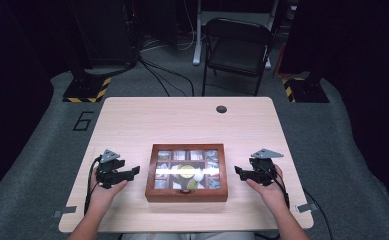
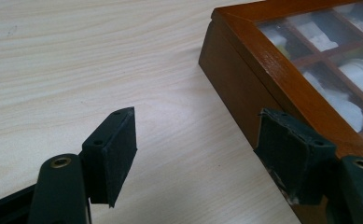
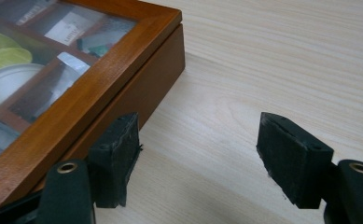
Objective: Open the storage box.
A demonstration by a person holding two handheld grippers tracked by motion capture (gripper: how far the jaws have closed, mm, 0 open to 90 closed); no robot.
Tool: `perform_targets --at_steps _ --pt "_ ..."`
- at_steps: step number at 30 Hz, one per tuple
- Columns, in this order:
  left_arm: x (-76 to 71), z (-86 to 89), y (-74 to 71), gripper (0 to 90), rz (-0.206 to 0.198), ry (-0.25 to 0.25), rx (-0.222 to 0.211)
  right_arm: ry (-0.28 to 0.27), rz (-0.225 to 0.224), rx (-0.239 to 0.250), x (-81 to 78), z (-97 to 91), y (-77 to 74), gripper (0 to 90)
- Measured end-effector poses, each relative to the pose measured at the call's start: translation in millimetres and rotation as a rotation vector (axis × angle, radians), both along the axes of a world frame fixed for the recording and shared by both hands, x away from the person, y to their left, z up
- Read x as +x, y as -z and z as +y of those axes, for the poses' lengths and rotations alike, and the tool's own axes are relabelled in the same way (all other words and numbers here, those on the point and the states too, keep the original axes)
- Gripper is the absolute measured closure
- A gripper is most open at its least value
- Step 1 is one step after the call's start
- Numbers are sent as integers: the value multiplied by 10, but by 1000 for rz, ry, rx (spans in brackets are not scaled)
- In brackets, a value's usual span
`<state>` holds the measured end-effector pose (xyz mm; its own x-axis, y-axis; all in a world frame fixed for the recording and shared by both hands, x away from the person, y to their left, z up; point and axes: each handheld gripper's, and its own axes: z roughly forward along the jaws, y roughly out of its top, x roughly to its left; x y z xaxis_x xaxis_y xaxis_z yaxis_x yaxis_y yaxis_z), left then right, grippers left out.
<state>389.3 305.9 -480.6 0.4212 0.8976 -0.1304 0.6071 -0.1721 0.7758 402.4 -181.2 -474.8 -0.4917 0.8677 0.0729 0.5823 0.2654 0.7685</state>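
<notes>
Both forearms come in at the near edge of the counter [image 1: 192, 117], each hand carrying a gripper with its jaws pointed inward at a wooden tea box [image 1: 186, 172] that sits between them. Left gripper [image 1: 132, 171] stands just off the box's left side, right gripper [image 1: 238, 171] just off its right side; neither touches the wood in the high view.

From the left gripper view, the left gripper [image 2: 195, 156] has its jaws spread with bare counter between them. One jaw is over the counter, the other overlaps the box's side wall at its lower edge; whether it touches cannot be told.

From the right gripper view, the right gripper [image 3: 198, 158] is likewise released, with counter grain showing in the wide gap. One jaw sits just beside the box's side wall, the other well out over the counter.

Closed, the box shows its glass lid [image 1: 187, 168], through which divided compartments hold tea packets and a round green and white tin [image 1: 187, 172] near the middle. Beyond the counter's far edge stands a black folding chair [image 1: 236, 47].
</notes>
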Motion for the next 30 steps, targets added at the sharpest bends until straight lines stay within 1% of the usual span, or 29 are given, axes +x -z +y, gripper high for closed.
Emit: perform_targets --at_steps 1,2,3,4,5,6,7,9,10,11,12,14,15,16,18,19,20,24,26,27,28,30 --pt "-10 -2 -14 282 7 7 3 -5 -6 1 -4 1 -8 294" --pt "-13 -8 -19 282 1 8 2 -15 -3 -4 -12 -1 -21 294" --pt "-18 -14 -24 282 0 9 0 -13 -8 4 -22 8 -34 294" --pt "-24 -18 -28 282 1 11 -2 -19 -16 1 -33 3 -45 295" --pt "-34 -25 -26 282 0 9 -5 -23 -10 9 -48 7 -59 295" --pt "-47 -30 -29 282 6 13 -12 -24 -13 12 -64 9 -68 296" --pt "-61 -38 -28 283 3 16 -15 -25 -18 22 -84 13 -74 300" --pt "-92 -52 -37 287 7 28 -17 -32 -17 28 -122 25 -87 300" --pt "-92 -52 -37 290 7 28 -17 -41 -17 22 -138 30 -93 300" --pt "-125 -70 -49 292 2 36 -22 -43 -22 22 -158 42 -97 301" --pt "-143 -69 -58 294 4 50 -10 -53 -25 15 -173 48 -103 301" --pt "-181 -91 -68 296 2 57 -11 -59 -34 10 -208 66 -116 302" --pt "-197 -111 -66 296 -7 54 -17 -59 -31 17 -233 78 -123 302" --pt "-197 -111 -66 296 -7 54 -17 -59 -31 17 -233 78 -123 302" --pt "-250 -143 -88 296 -8 72 -9 -65 -39 18 -290 91 -140 303" --pt "-250 -143 -88 296 -8 72 -9 -69 -39 26 -309 96 -145 303" --pt "-282 -164 -99 296 -15 81 -4 -72 -41 28 -329 97 -150 303" --pt "-332 -200 -112 296 -29 89 -10 -76 -48 42 -400 104 -171 304" --pt "-352 -210 -115 296 -30 95 -9 -79 -53 50 -432 106 -180 304" --pt "-362 -213 -118 296 -29 98 -7 -85 -46 59 -451 110 -186 304" --pt "-370 -215 -120 296 -33 99 -8 -83 -49 57 -469 112 -190 304" --pt "-397 -218 -128 296 -21 102 -17 -91 -49 59 -502 122 -198 304"
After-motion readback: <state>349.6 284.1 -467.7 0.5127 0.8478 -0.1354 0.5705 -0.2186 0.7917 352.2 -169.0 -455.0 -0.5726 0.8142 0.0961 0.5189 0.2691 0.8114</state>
